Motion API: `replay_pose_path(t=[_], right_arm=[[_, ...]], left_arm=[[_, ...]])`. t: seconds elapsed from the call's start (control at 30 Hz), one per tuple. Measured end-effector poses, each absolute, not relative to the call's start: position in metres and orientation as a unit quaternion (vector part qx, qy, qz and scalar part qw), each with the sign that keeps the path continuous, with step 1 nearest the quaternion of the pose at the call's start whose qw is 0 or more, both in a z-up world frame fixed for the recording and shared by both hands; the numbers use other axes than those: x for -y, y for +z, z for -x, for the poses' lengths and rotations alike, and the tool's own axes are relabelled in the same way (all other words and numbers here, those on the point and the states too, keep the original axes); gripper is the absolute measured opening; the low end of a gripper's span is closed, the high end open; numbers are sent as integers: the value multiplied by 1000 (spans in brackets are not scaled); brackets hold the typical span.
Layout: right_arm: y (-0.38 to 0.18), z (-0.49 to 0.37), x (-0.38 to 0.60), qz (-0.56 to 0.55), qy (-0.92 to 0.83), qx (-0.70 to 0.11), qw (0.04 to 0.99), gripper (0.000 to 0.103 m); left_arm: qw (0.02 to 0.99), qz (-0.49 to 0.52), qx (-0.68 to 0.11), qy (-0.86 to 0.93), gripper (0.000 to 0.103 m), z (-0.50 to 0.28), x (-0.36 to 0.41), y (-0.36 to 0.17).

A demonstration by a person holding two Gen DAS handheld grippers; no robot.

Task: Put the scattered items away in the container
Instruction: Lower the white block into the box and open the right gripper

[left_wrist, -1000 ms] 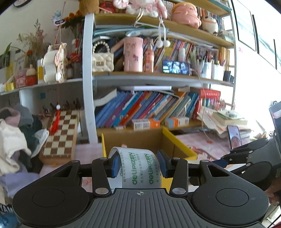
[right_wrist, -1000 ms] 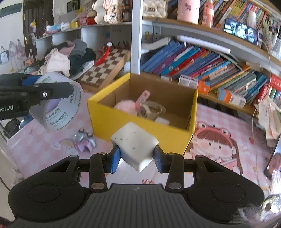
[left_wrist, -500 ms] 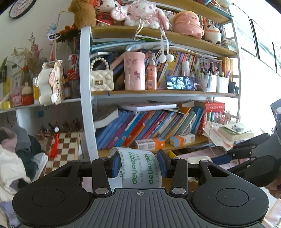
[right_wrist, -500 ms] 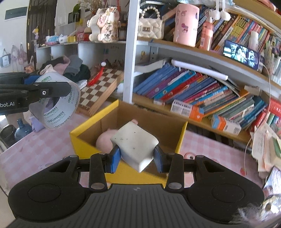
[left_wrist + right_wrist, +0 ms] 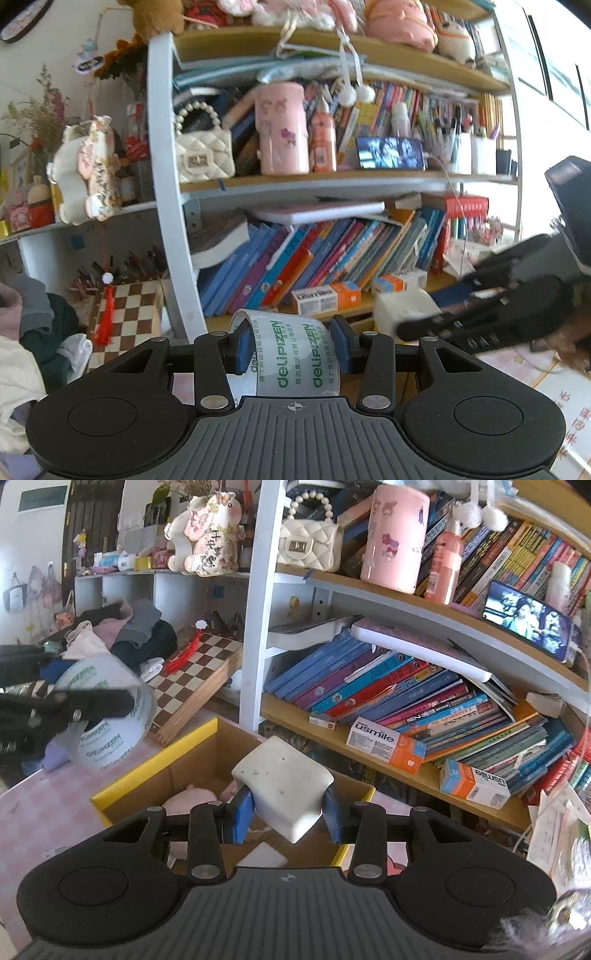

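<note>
Bright daylight glares from the right; fisheye edges bend, with slight motion blur throughout

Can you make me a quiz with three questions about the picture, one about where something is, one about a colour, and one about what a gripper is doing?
1. Where is the white block?
A. over the box
B. on the chessboard
C. on a shelf

2. What colour is the box rim?
A. green
B. yellow
C. red

3. What is the left gripper doing?
A. hanging open
B. clamping a book
C. clamping the tape roll

Answers: 1 A, the right gripper holds it above the open box. 2 B, the edge is yellow. 3 C, both pads press the roll.
</note>
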State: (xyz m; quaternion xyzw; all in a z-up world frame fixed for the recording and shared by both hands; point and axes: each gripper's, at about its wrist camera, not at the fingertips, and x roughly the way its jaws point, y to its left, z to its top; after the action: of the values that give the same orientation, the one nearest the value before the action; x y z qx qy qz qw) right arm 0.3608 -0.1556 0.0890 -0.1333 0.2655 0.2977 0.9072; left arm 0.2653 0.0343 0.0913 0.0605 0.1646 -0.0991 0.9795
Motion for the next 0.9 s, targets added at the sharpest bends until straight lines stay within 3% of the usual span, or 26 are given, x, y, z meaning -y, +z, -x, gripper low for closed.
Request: replay_pose_path(t=[0.6,0.9], right_arm=[[33,-476,125,33,287,-415,863,38],[8,-508,103,64,292,-472,829,38]], left_arm=[[943,-96,-274,-159,41,-316,10,44],[915,-110,-331,-203,41,-336,39,20]])
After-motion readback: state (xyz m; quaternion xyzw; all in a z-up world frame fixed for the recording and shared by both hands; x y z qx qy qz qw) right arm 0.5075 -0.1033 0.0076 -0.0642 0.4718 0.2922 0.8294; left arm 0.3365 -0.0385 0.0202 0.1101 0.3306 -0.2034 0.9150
